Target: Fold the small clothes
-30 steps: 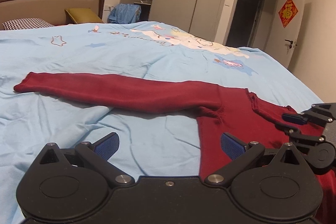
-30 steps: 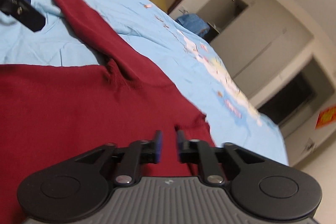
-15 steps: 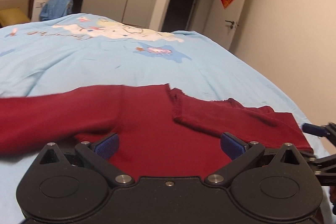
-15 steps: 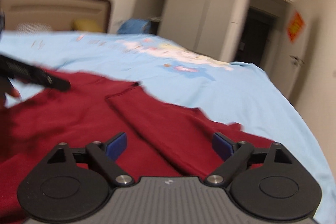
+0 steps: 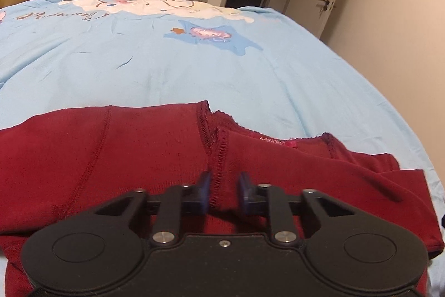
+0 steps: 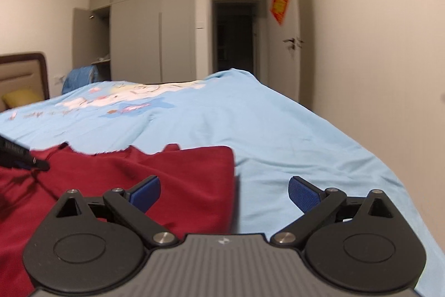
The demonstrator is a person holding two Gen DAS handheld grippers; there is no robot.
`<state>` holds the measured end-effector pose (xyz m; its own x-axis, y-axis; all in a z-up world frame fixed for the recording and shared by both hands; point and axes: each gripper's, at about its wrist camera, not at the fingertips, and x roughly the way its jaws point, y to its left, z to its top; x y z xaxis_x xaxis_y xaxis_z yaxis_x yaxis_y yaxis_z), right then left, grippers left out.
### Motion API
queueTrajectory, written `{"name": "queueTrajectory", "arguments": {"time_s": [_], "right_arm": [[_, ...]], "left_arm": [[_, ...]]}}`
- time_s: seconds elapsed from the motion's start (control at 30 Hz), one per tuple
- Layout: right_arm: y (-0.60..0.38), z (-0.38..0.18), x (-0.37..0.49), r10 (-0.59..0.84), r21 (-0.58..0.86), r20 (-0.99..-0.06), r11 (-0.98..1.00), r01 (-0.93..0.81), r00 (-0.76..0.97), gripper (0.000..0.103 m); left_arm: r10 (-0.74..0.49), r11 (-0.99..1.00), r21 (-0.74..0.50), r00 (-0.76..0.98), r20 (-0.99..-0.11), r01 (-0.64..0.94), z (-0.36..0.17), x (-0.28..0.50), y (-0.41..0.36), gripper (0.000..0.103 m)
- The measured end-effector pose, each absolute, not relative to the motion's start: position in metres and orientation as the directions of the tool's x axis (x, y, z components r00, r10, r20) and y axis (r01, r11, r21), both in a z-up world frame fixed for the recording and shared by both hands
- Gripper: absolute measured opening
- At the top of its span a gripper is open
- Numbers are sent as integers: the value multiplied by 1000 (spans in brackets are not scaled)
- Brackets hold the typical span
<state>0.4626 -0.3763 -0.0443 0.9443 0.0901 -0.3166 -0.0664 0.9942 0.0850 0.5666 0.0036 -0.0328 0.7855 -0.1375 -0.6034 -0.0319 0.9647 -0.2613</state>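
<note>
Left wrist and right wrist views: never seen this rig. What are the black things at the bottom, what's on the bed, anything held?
There is no robot arm here. A person holds a two-finger gripper in each hand, and a fisheye camera on each one looks forward along its fingers. The black shapes at the bottom are the grippers themselves.

A dark red sweater lies on a bed with a light blue sheet.

The left gripper has nearly closed, pinching a stitched seam near the neckline. The right gripper is wide open over the sweater's right edge, holding nothing.
</note>
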Motion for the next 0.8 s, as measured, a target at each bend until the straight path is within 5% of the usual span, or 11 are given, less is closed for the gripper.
{"name": "queueTrajectory", "arguments": {"time_s": [0.3, 0.57, 0.8], "right_arm": [[-392, -43, 482, 120, 217, -355, 975, -43, 927, 101], [-379, -50, 511, 218, 312, -418, 946, -86, 882, 99], [-384, -63, 543, 295, 480, -447, 876, -52, 845, 77]], "left_arm": [[-67, 982, -186, 887, -456, -22, -5, 501, 8, 9], [-59, 967, -238, 829, -556, -90, -40, 485, 47, 10], [-55, 971, -225, 844, -534, -79, -44, 479, 46, 10]]}}
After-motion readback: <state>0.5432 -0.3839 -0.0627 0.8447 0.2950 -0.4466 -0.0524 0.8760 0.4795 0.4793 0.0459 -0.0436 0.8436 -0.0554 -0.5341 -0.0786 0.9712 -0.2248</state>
